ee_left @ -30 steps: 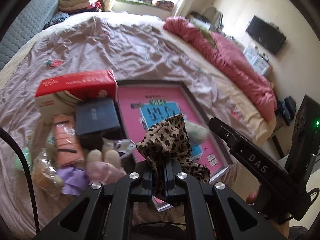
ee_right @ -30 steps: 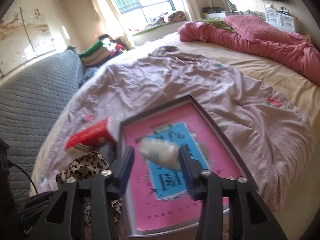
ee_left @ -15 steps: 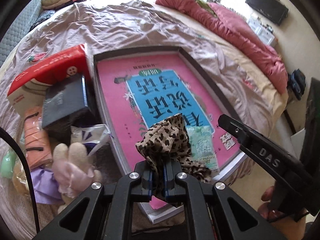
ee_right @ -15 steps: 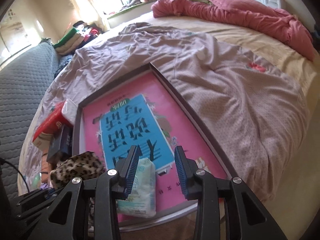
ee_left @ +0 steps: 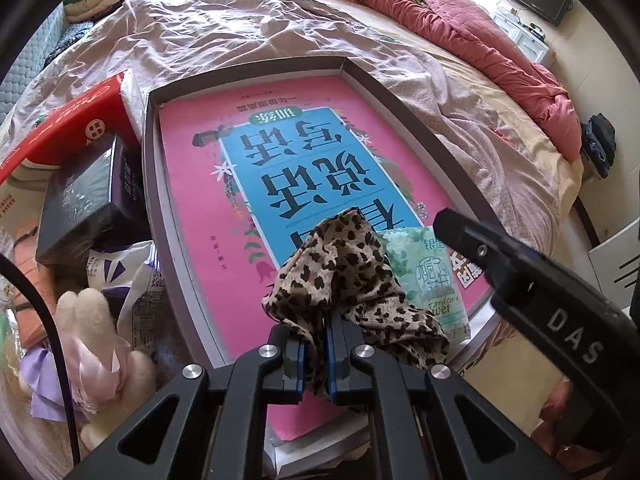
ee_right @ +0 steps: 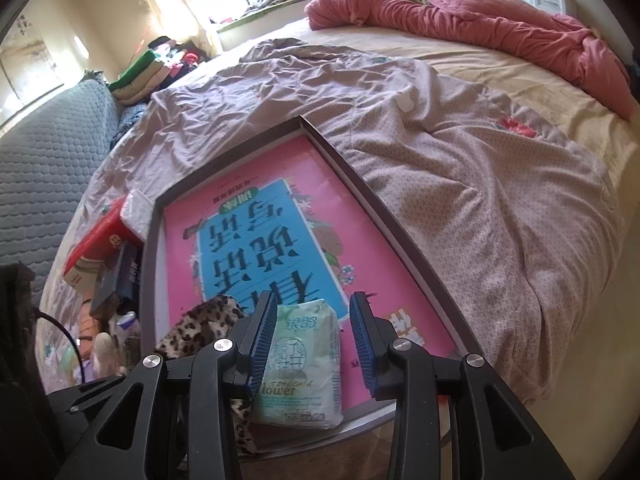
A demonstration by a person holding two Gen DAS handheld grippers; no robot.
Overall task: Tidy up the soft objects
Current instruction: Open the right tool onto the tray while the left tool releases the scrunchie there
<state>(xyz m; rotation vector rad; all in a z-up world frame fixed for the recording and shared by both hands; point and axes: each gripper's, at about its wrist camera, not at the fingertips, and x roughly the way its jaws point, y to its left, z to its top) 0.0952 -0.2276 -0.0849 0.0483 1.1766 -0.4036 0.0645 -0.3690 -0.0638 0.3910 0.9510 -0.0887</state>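
Both hands have dropped lower over the tray since a second ago, and the pale green tissue pack (ee_right: 301,364), which was pinched up in the air then, now lies flat on the pink lining. The right gripper (ee_right: 314,340) straddles that soft plastic pack with its blue ribbed pads (ee_right: 362,340) standing apart from the pack's sides, so it is let go, not squeezed. Just left of those fingers a bunch of leopard-print fabric (ee_left: 352,276) hangs from the left gripper (ee_left: 316,356), whose jaws are clamped tight on the cloth, the loose folds spilling to the right and brushing over the edge of the tissue pack (ee_left: 434,276). Beneath both tools sits the wide, shallow grey-rimmed tray (ee_left: 154,184), its floor covered by a pink sheet with a big blue panel of characters (ee_left: 312,176). Out past the left gripper's left side is a jumble: a cream plush toy with a pink bow (ee_left: 96,344), a dark navy box (ee_left: 86,204) and a red and white carton (ee_left: 68,128). Beyond the tray stretches the rumpled mauve bedspread (ee_right: 460,184), and at the far right a heaped rose-red quilt (ee_right: 472,20).
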